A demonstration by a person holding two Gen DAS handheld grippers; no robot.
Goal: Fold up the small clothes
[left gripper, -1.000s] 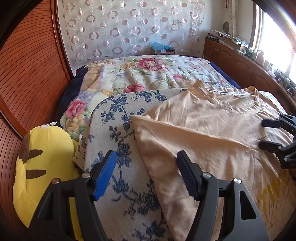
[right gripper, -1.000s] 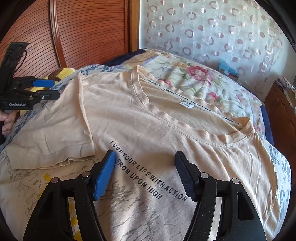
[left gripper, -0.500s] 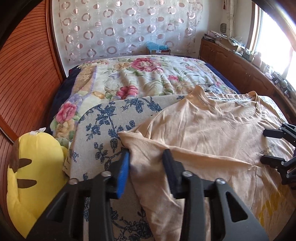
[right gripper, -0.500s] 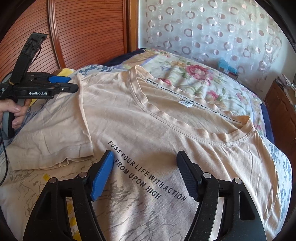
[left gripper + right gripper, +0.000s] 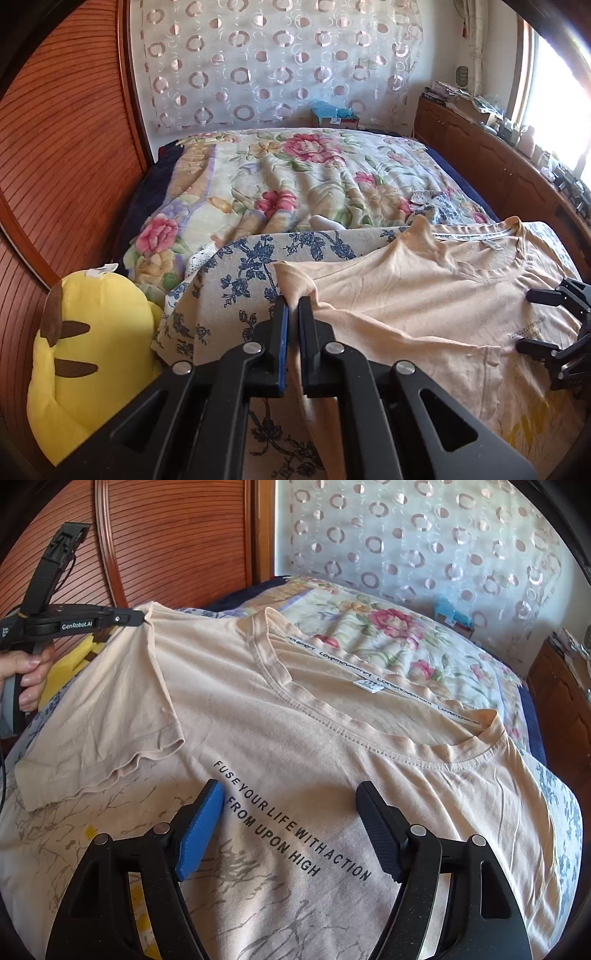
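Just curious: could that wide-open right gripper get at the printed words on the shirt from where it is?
Probably yes. The right gripper, jaws opening, hangs right above the printed words on the T-shirt, nothing between them.

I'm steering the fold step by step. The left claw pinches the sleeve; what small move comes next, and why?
Probably lift the sleeve and carry it inward over the shirt. The left claw is closing on its shoulder corner, the cloth already tents up there, and the right claw, opening, holds nothing.
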